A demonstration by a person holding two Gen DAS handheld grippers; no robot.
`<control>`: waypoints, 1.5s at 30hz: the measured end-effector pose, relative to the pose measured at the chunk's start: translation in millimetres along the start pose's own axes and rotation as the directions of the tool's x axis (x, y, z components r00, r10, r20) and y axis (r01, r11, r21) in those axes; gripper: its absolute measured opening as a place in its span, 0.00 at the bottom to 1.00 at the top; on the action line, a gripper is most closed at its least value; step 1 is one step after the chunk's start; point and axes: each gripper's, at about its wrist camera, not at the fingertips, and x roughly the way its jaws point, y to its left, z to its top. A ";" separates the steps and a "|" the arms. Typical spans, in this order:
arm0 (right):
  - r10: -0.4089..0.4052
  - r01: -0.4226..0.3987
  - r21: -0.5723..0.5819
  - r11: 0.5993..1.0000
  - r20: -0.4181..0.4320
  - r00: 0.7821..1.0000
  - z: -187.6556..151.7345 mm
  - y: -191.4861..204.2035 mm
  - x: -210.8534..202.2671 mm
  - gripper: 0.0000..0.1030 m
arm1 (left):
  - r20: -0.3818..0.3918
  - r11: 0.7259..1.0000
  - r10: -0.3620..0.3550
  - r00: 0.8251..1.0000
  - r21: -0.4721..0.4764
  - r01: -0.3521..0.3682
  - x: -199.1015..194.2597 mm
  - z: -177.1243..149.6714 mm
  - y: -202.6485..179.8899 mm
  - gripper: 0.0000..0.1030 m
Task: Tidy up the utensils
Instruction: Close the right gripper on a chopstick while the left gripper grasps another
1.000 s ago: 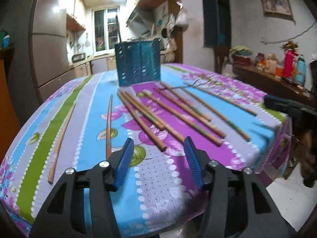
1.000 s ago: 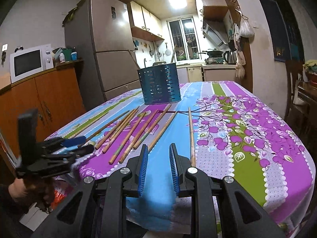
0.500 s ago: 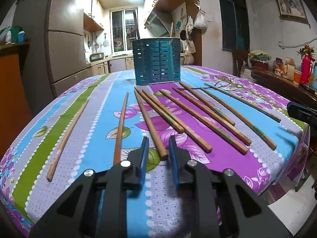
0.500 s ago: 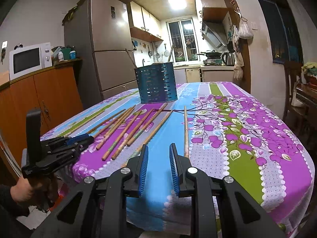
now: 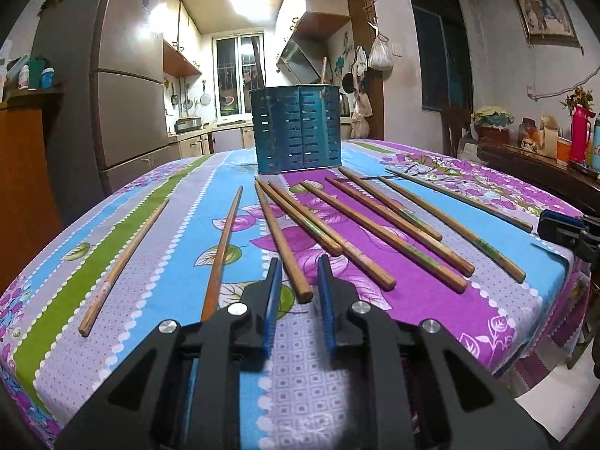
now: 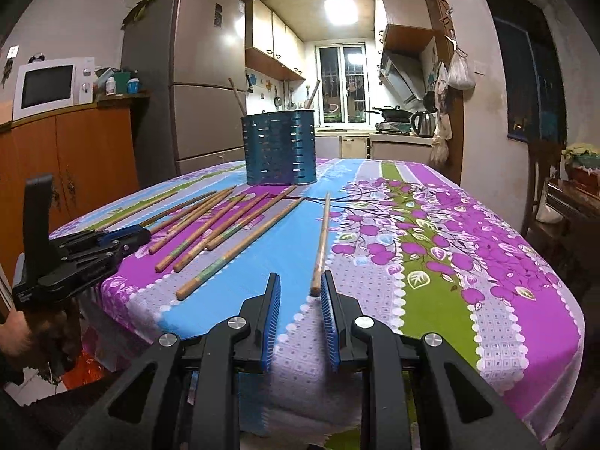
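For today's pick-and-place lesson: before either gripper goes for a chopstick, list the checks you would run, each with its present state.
1. Blue holder upright on tablecloth: ok.
2. Left gripper empty, jaws just narrowed, nothing between them: ok.
3. Nearest chopstick lined up with left gripper: ok.
4. Right gripper empty: ok.
5. Lone chopstick centred between right jaws: not ok, its end sits by the right finger.
6. Room left in holder: cannot tell.

Ceiling light [image 6: 339, 11]: bright, glaring over the galley kitchen at the back.
Window [image 6: 343, 78]: barred, dark outside, on the far wall.
Fridge [image 6: 187, 86]: tall, silver, on the left.
Cabinet [image 6: 75, 157]: orange wood, with a white microwave [image 6: 48, 86] on top.
Walls: pale, a framed picture [image 5: 545, 15] hanging on the right.
Sideboard [image 5: 532, 165]: dark, cluttered.
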 end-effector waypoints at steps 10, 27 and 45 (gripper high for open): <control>-0.031 0.031 0.010 0.999 -0.025 0.999 3.8 -4.0 26.9 0.22 | 0.020 1.000 0.017 1.000 -0.002 -0.017 1.3 -1.4 -1.7 0.19; -0.058 0.056 0.053 0.997 0.024 0.998 -0.6 -4.6 23.5 0.07 | 0.042 0.998 0.039 0.998 -0.040 -0.037 -2.6 -4.9 3.5 0.07; -0.042 0.059 -0.103 0.993 0.159 0.986 83.9 11.2 -47.7 0.07 | 0.282 0.998 0.036 0.959 0.030 -0.046 -69.9 68.0 4.0 0.06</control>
